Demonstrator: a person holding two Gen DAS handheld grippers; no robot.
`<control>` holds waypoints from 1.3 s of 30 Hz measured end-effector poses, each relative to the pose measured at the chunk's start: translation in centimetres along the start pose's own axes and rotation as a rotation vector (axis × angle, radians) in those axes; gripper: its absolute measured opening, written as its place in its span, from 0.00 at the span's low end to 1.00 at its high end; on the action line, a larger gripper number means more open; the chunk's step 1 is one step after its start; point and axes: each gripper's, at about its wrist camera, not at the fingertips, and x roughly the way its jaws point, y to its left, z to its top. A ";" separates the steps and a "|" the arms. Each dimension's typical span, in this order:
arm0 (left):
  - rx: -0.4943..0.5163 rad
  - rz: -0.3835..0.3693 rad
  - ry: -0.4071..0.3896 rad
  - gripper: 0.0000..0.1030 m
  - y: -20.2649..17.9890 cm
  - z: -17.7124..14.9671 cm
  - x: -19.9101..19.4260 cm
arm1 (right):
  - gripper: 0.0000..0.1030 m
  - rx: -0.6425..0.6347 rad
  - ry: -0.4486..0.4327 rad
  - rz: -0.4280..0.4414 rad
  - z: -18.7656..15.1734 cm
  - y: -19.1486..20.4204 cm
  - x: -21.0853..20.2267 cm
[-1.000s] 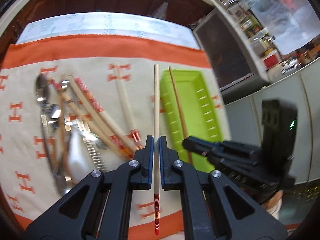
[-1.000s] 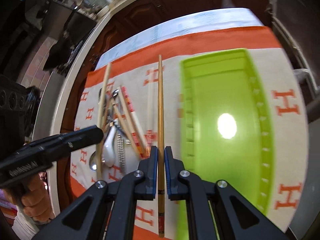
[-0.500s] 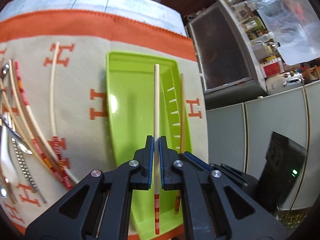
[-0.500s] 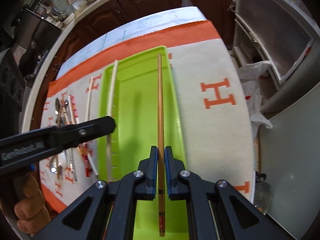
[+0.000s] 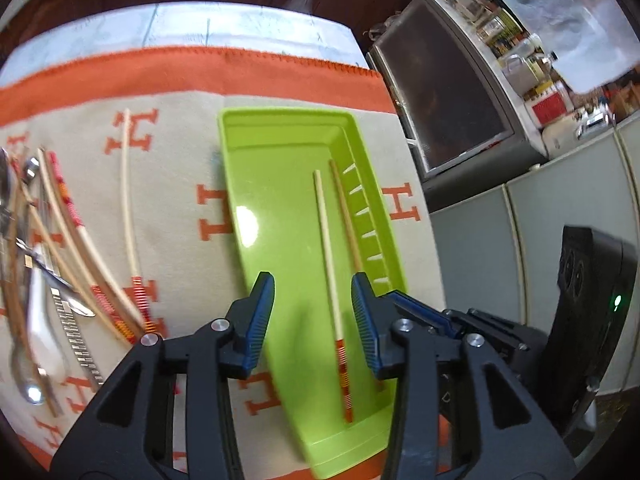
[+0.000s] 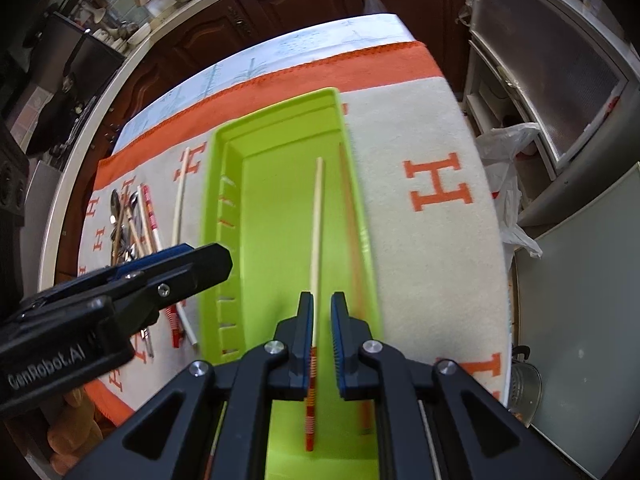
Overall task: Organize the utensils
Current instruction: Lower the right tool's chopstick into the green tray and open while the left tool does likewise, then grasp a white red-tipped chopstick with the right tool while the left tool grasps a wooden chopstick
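Lying loose in the glossy green tray point(image 5: 280, 208): two slender chopsticks point(image 5: 327, 248).

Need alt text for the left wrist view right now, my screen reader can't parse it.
The open left gripper hovers over a long lime-green plastic tray holding two chopsticks side by side: a pale one with a red-striped end and a brown wooden one. Left of the tray, more chopsticks and metal spoons lie piled on a beige cloth with orange H marks.
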 end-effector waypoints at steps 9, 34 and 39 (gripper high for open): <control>0.054 0.117 -0.039 0.36 3.5 -3.2 -4.6 | 0.08 -0.064 -0.006 0.015 -1.2 3.4 -0.9; 0.017 0.308 -0.142 0.44 18.1 -3.9 -16.6 | 0.30 -0.222 -0.001 0.051 0.3 13.0 -0.8; 0.019 0.338 -0.139 0.53 19.3 -3.2 -16.0 | 0.30 -0.222 0.032 0.044 2.4 14.5 1.6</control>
